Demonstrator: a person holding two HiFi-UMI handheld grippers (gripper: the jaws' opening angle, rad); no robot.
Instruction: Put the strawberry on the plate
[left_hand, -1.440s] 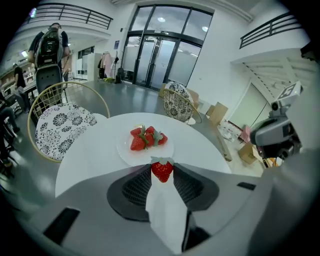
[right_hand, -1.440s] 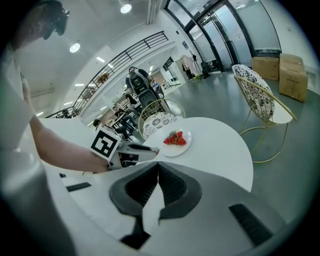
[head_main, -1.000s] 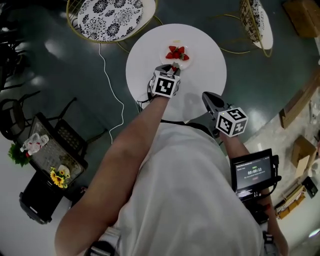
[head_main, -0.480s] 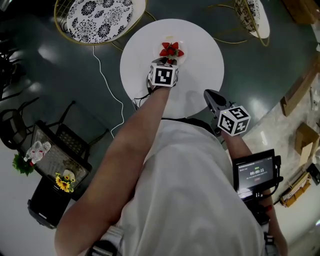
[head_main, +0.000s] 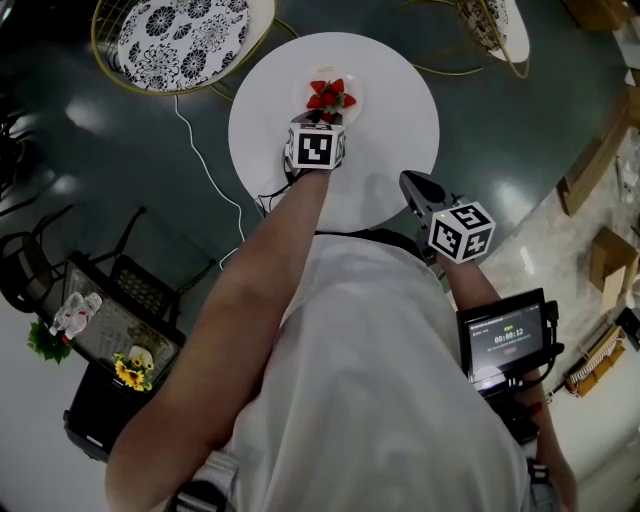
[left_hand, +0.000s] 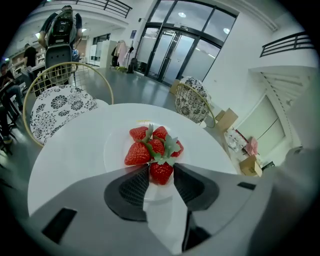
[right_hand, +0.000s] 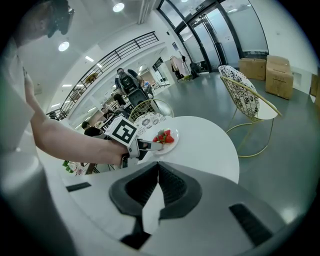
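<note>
Strawberry (left_hand: 161, 171) is pinched between the left gripper's (head_main: 322, 120) fingers over the near rim of the plate (left_hand: 114, 146), just beside a heap of strawberries (left_hand: 145, 145). The plate sits toward the bench's (left_hand: 65, 150) far edge. The right gripper (right_hand: 157, 167) hovers at the near edge, fingers clenched on nothing.

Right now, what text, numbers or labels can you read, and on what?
"00:00:12", as best it reads: on the monitor by the person's right arm.
Line above it on that screen: too small to read.
Marker cubes: square patterns only, no letters.
Elsewhere: nothing readable.
</note>
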